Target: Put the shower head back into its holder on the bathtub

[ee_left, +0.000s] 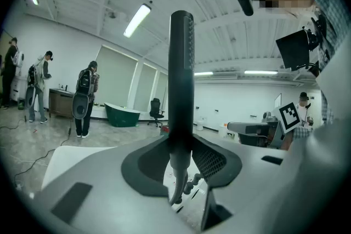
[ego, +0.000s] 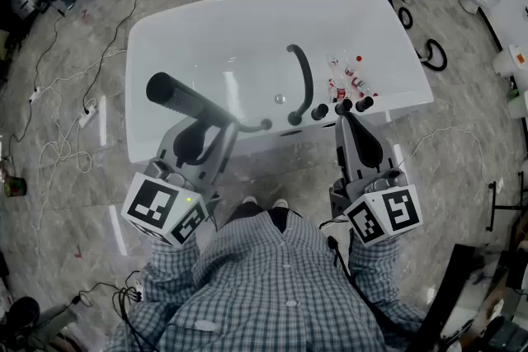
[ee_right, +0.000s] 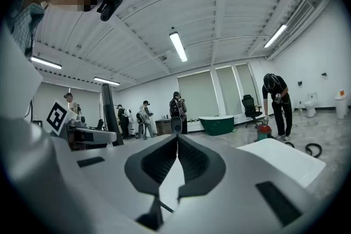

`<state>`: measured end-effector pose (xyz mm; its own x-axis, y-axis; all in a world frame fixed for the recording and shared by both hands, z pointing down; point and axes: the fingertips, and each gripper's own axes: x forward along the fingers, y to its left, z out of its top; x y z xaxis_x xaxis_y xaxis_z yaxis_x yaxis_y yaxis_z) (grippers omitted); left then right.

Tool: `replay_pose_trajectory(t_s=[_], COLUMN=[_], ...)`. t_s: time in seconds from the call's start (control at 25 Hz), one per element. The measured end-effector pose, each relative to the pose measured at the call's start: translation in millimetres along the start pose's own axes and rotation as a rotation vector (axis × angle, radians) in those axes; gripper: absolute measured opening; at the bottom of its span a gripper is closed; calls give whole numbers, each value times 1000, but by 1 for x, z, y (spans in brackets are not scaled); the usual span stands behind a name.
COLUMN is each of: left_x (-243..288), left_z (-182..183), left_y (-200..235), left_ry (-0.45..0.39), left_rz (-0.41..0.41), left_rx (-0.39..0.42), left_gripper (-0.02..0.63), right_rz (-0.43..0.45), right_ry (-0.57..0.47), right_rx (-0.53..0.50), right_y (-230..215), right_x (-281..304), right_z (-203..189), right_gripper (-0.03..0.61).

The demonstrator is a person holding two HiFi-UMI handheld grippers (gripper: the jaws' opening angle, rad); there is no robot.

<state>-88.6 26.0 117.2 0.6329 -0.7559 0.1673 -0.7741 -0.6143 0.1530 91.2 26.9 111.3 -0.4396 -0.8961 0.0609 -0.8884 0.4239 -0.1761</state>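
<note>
Both by the bathtub (ego: 206,37): left gripper (ee_left: 181,159) clamps the shower head (ee_left: 181,74), right gripper (ee_right: 176,140) has jaws pressed together

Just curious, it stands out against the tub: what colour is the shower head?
Black; the shower head shows best in the head view.

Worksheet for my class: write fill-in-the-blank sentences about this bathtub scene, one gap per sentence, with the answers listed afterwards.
1. The left gripper is closed on the shower head, which is ____ in colour.
2. The right gripper has its fingers together and holds ____.
3. The bathtub is ____ in colour.
4. The small bottles on the bathtub are nearer the ____ gripper.

Answers: black; nothing; white; right
</note>
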Motion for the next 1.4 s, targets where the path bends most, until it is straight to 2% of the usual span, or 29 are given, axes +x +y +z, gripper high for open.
replay_pose_trajectory(t_s=[0.96, 1.4], left_x=[-1, 4], left_z=[2, -9], left_y=[4, 7], left_ry=[0, 36], left_rz=[-12, -8], left_rx=[-8, -2], left_gripper=[130, 130], right_rz=[-7, -33], right_ry=[14, 40], right_rx=[22, 39], right_y=[3, -3], right_x=[-1, -1], right_z=[-1, -11], right_gripper=[21, 21])
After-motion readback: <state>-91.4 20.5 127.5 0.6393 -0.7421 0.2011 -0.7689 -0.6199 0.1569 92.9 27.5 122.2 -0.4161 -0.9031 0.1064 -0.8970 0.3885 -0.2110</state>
